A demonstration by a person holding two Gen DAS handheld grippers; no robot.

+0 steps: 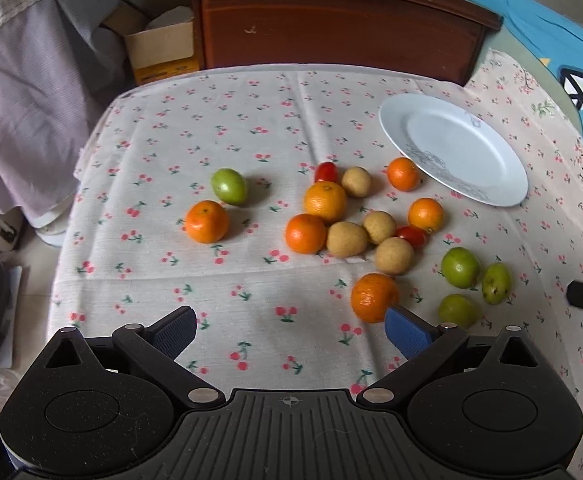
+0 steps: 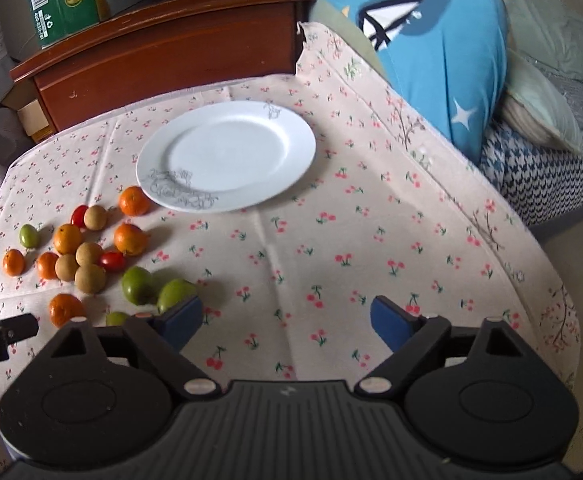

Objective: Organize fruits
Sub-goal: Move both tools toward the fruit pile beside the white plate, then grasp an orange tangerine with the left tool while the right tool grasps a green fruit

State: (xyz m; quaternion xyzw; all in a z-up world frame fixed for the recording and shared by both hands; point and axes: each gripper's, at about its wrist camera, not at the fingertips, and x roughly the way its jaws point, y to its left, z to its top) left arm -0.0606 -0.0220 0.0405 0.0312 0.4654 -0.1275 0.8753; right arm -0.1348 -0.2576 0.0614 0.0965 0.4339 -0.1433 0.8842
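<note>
**Fruit loose on the cloth, both tongs empty**

White round ceramic plate (image 2: 227, 156) with grey line drawing on its rim sits bare on the table (image 2: 331, 240), which is covered in a cherry-print cloth. All fruit lies off the plate, on the side nearer the left hand: small orange mandarins (image 1: 325, 201), tan round longan-like fruits (image 1: 394, 255), red cherry tomatoes (image 1: 326, 172) and green jujube-like fruits (image 1: 460, 267). One mandarin (image 1: 402, 174) touches the plate's rim. One green fruit (image 1: 229, 186) and one mandarin (image 1: 207, 221) lie well apart from the plate, beyond the main cluster.

Left tongs (image 1: 291, 330): spread, nothing between them, hanging over bare cloth; the nearest mandarin (image 1: 374, 297) sits just beside one blue pad.

Right tongs (image 2: 287, 320): spread, empty, over bare cloth on the near side of the plate. A green fruit (image 2: 176, 294) lies just beside its left pad.

Risks, as judged:
- Round fruit on cloth rolls; a pad nudging the cluster could scatter it toward the table edge.
- Cherry tomatoes are soft; a hard squeeze may burst them.
- Fruits touch each other; closing on one may pinch a neighbour.
- The plate is shallow; fruit dropped onto it may roll off.
</note>
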